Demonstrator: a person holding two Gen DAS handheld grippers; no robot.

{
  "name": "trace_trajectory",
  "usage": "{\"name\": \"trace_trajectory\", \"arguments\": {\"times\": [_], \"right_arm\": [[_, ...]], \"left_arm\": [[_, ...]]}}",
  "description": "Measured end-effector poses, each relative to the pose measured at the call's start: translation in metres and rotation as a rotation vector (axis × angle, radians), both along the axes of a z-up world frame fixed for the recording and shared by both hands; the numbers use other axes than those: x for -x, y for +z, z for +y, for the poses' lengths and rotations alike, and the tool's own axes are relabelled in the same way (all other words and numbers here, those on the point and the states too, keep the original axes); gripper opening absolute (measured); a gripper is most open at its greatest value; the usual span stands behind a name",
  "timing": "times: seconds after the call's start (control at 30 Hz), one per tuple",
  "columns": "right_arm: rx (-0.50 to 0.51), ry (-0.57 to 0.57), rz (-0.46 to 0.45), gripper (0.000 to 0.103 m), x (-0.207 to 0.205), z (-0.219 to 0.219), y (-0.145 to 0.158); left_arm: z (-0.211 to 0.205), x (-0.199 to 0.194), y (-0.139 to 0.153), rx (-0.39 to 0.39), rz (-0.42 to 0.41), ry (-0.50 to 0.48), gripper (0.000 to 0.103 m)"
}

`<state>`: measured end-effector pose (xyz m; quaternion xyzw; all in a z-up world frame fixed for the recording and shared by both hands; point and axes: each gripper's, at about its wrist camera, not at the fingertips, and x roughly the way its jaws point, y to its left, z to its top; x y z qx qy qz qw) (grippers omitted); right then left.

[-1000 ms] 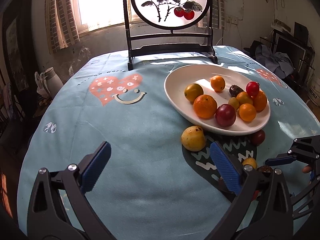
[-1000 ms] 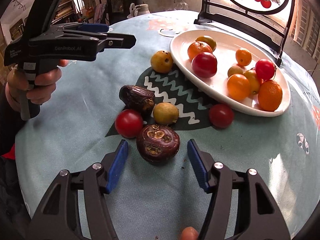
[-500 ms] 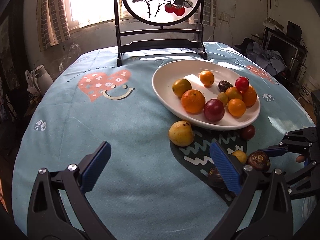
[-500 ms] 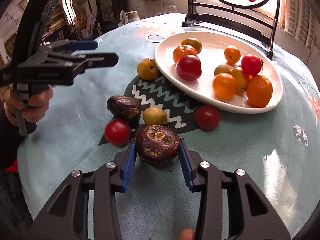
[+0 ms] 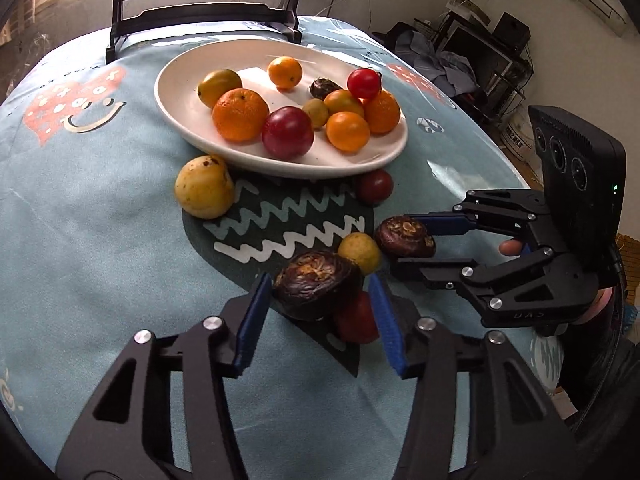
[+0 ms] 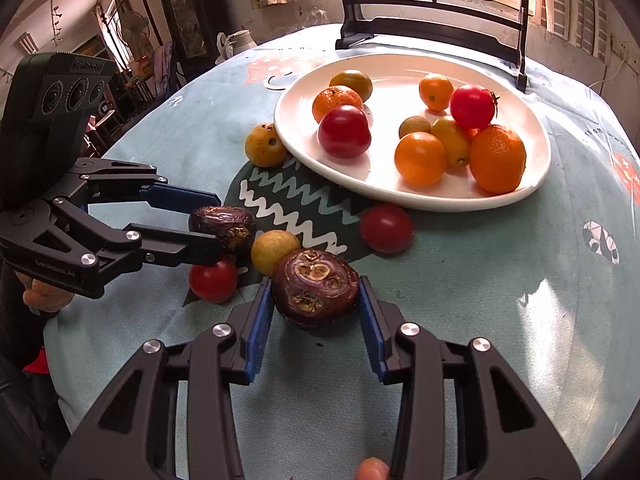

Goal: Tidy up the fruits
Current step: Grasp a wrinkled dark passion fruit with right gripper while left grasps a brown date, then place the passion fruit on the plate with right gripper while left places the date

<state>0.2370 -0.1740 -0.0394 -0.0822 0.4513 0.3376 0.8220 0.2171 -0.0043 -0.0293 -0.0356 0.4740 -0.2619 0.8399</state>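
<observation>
A: Left wrist view: what did the left gripper [image 5: 318,312] do?

B: Its fingers had just been closing around the dark wrinkled fruit [image 5: 316,290] on the table [image 5: 100,240]; whether both pads pressed it could not be told.

A: And the right gripper [image 6: 314,312]?

B: Its fingers were clamped on the brown scarred fruit [image 6: 316,286], near the white plate [image 6: 400,196] of fruit.

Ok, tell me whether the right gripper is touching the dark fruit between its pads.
Touching. The right wrist view shows both pads of the right gripper pressed against the sides of the dark fruit, with no gap.
</observation>
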Motion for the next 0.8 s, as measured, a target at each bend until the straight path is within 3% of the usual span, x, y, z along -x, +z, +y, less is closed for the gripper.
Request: {"name": "trace_trajectory", "arguments": {"times": [0.57,0.8], "right_arm": [[0.008,0.003,-0.008,0.042,0.001,0.002,-0.001],[-0.012,0.006,-0.045,0.042,0.003,0.001,0.008]], "left_arm": [[0.005,-0.004,-0.002,0.037,0.013,0.023,0.047],[0.009,0.0,0.012,0.038,-0.062,0.046,0.047]]}}
